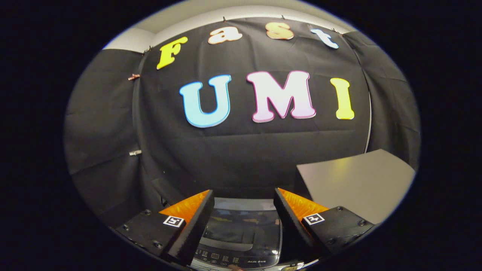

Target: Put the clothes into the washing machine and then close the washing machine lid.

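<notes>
Looking along the tongs (244,210) from my remote seat, I see the two fingers spread wide apart at the bottom centre of the frame, and nothing is held between them. Just below and between the fingers is the washing machine (241,241), seen from above. Its control panel (235,259) is the nearest part, at the bottom edge of the frame. Behind the panel lies the lid (243,226), dark and glossy with reflections on it. To me it seems to lie flat over the tub, so I judge it is closed or almost closed, but I cannot be sure from this angle. I cannot see inside the tub, so I cannot tell whether the clothes are in it, and I cannot point to any clothes elsewhere.

To the right, a little further away, a grey flat surface (357,184) takes the lower right part of the frame; it may be a table top. Nothing lies on the part I can see. Beyond all this hangs the black cloth wall (241,158) of the booth.

My judgement is that the task is either at its very start or at its very end. The next move calls for tilting the tongs downward, so that the lid and the clothes can be checked.
</notes>
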`<state>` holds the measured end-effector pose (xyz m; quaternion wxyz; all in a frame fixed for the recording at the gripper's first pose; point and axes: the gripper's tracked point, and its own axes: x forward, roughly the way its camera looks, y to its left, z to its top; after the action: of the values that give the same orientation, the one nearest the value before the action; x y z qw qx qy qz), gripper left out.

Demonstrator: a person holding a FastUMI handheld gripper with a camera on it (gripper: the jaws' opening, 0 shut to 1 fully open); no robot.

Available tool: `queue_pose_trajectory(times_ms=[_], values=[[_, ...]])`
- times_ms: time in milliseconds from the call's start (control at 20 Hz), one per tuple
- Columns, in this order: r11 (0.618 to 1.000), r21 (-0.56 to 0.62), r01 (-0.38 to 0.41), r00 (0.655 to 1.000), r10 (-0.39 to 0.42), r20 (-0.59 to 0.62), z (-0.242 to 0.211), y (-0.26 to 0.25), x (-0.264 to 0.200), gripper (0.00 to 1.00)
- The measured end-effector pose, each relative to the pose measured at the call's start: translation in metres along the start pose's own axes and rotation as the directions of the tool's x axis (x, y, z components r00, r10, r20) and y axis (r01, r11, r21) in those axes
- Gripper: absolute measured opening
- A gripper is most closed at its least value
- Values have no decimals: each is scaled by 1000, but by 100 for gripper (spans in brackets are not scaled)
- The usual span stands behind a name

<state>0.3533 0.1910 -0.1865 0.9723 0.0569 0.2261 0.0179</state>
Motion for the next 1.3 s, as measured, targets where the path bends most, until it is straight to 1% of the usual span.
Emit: queue_pose_trajectory(times_ms=[250,500,650,900,1050,1150,1250,1300], values=[[999,-2,-38,985,38,166,62,-17,-60,98],[997,-34,-63,943,70,325,107,-43,-126,98],[997,-50,-57,924,72,375,115,-62,-156,98],[995,-99,1,888,45,458,128,-100,-213,98],[996,-85,18,865,27,502,129,-118,-246,98],[997,-79,9,857,33,514,123,-124,-263,98],[995,-98,-20,849,68,523,119,-121,-277,98],[994,-108,-18,846,73,528,117,-123,-281,98]])
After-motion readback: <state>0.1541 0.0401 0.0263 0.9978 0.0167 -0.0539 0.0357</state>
